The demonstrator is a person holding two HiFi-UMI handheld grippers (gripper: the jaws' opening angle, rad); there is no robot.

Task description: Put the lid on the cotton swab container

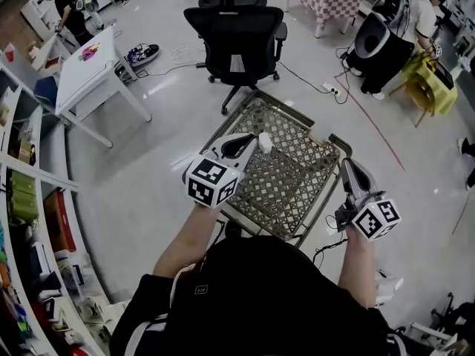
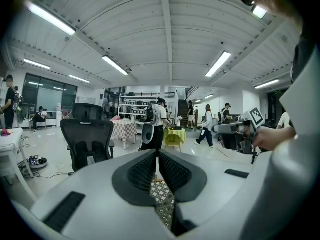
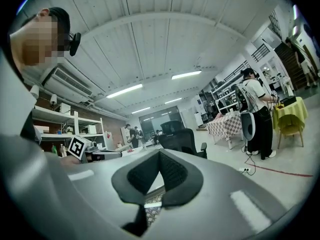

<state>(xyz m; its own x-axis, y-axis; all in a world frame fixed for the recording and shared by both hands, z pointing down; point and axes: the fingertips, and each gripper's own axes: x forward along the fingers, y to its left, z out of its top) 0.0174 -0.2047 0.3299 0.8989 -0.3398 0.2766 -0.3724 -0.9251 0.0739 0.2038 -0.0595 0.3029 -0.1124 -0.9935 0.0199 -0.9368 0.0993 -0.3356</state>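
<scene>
Neither the cotton swab container nor its lid shows in any of the three views, so where they lie can't be told. The square table with a woven lattice top and dark metal frame [image 1: 291, 175] shows only bare lattice where it isn't covered by the tools. The left gripper [image 1: 261, 142] hangs over the table's left corner, its tip reaching in toward the middle. Its black ribbed pads [image 2: 143, 172] are pressed together at the tip with nothing between them, only lattice showing through the gap lower down. The right gripper [image 1: 346, 165] is held by the table's right corner, along the near-right edge. Its pads [image 3: 173, 172] also meet at the tip and pinch nothing. Both tools point out across the room toward a black mesh office chair [image 1: 237, 28] rather than down at any work. This fits two readings: a pause with the container elsewhere, waiting to be brought in, or a capped container already carried off. If capping does come here, doing it well probably means one tool bracing the container's body low against the uneven lattice. The other would pinch the lid by its rim, hold it level over the mouth, and press straight down so it seats evenly.
</scene>
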